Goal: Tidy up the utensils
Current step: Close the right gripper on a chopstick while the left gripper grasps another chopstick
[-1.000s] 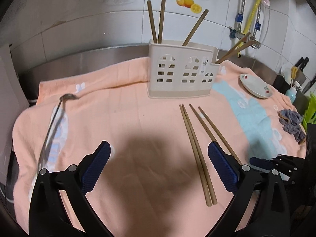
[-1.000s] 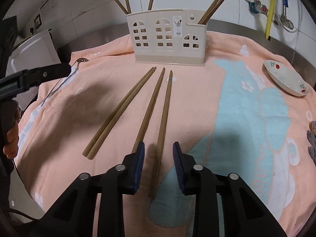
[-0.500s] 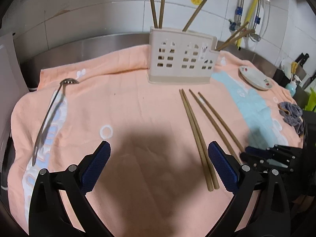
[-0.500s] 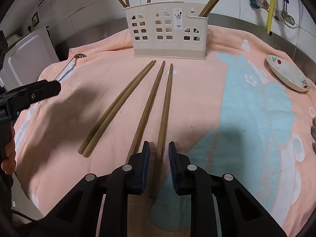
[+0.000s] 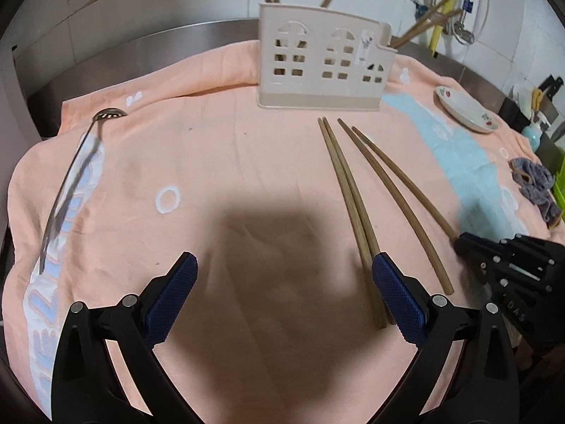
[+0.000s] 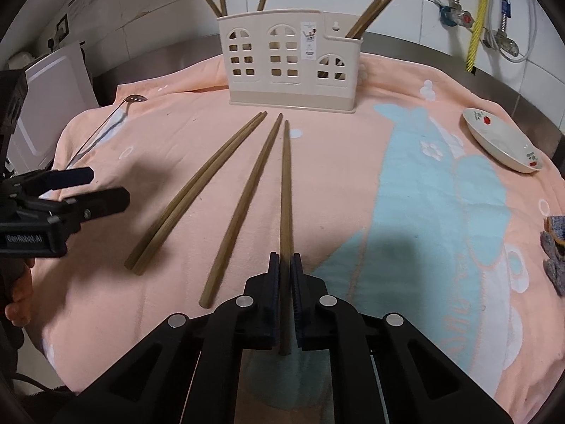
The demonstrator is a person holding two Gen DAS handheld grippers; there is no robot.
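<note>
Peach towel (image 6: pixel 353 162) covers the table in both views. At far left of the right wrist view a slotted spoon (image 6: pixel 136 99) lies flat, and below it, at left centre, the left hand-held gripper (image 5: pixel 282 293) hovers with its jaws wide and nothing between them. Four chopsticks lie loose mid-frame: a touching pair (image 6: pixel 197 190), a single one (image 6: pixel 243 208), then the rightmost chopstick (image 6: pixel 285 190), whose near end is pinched between the narrow jaws of the right hand-held gripper (image 6: pixel 285 272). Above them, top centre, stands the holder (image 6: pixel 293 67) with six chopsticks already upright in it, three to its left and three in its right compartment. A dish (image 6: pixel 501 141) sits at the right. The step in hand looks like grasping one chopstick; next it needs lifting, tipping upright and lowering into a holder compartment.
</note>
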